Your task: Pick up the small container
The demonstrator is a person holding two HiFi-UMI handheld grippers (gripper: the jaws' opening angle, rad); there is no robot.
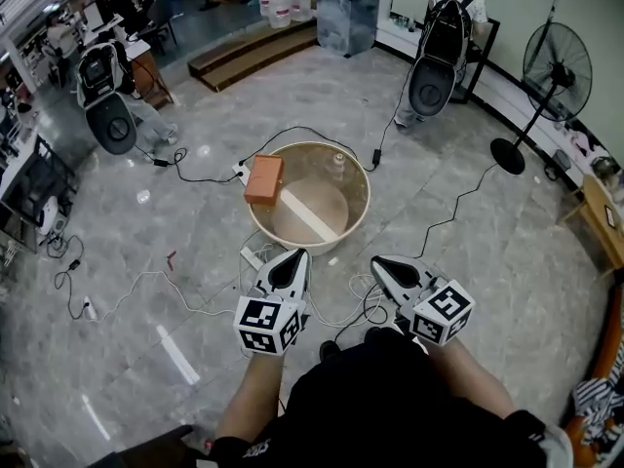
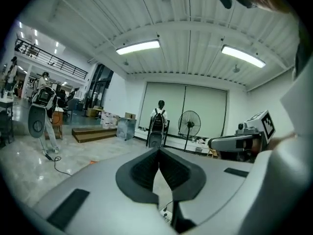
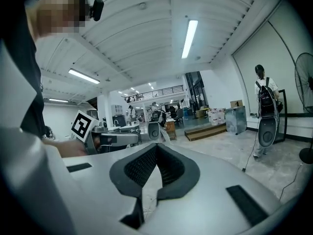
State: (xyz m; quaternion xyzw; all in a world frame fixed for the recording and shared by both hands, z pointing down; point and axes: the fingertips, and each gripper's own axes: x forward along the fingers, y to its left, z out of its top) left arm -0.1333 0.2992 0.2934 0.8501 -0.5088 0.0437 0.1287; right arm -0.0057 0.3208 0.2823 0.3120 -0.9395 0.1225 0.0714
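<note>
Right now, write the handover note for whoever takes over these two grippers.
Left gripper: fingers shut, empty.
Right gripper: fingers shut, empty.
Both are held low near the body, short of the round beige table.
The small container stands on the table's far side, untouched. An orange box sits at its left edge.
Done: nothing yet.
Left: reach out, open the fingers, grip the small container, lift.

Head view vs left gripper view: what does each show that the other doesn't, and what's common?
Head view only: the round table with the orange box and the small container on it. Left gripper view only: the ceiling lights. Both: the standing fan, the person with a backpack and the right hand-held gripper.
</note>
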